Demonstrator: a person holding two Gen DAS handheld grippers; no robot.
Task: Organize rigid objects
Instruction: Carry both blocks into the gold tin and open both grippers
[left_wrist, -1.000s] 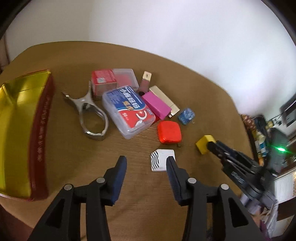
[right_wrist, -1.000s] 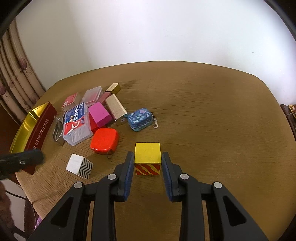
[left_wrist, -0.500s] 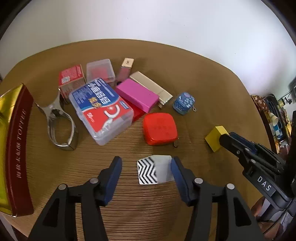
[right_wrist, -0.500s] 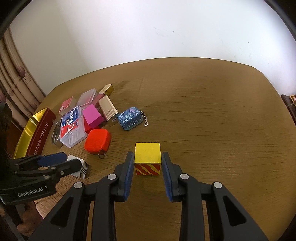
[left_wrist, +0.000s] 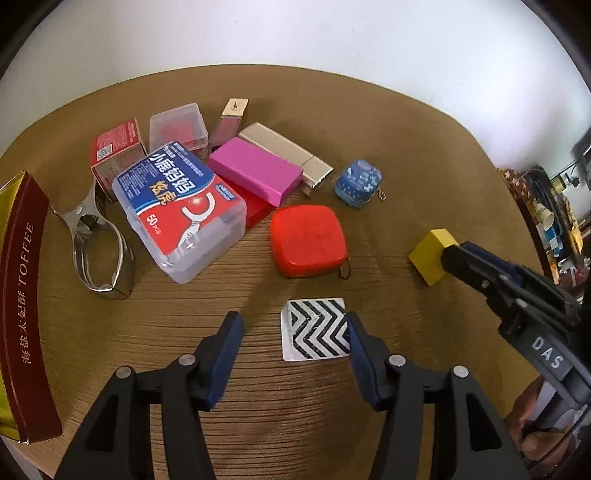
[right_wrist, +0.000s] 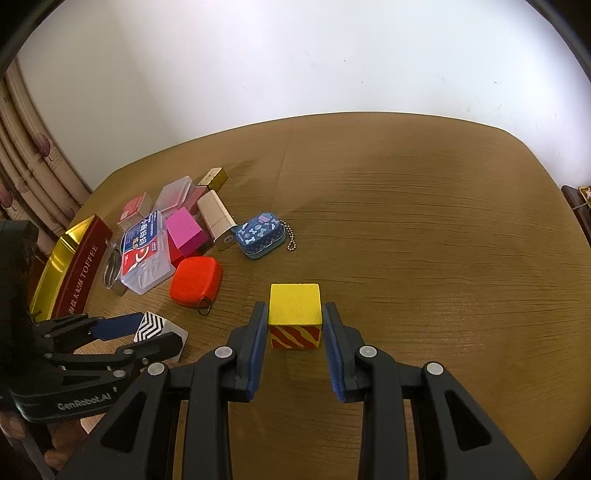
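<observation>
Black-and-white zigzag block (left_wrist: 316, 328) lies flat on the wooden table (left_wrist: 369, 129), just in front of the red case (left_wrist: 308, 245) and apart from the cluttered pile by the toffee tin (left_wrist: 22, 306). It sits off-centre in the left gripper (left_wrist: 293, 338): its right edge is against the right pad, while a wide gap remains to the left pad. To take it well, I judge the gripper should shift right until the block is centred, settle low enough that the pads meet its sides, then close squarely so it does not pivot or skid. The left jaws have just been opening and stand wide, with the block between them but not clamped.

The right gripper (right_wrist: 294, 325) is closed snugly on the yellow cube (right_wrist: 294, 304) with red stripes on its front, pads on both flanks, the cube resting at the table's near middle.
</observation>
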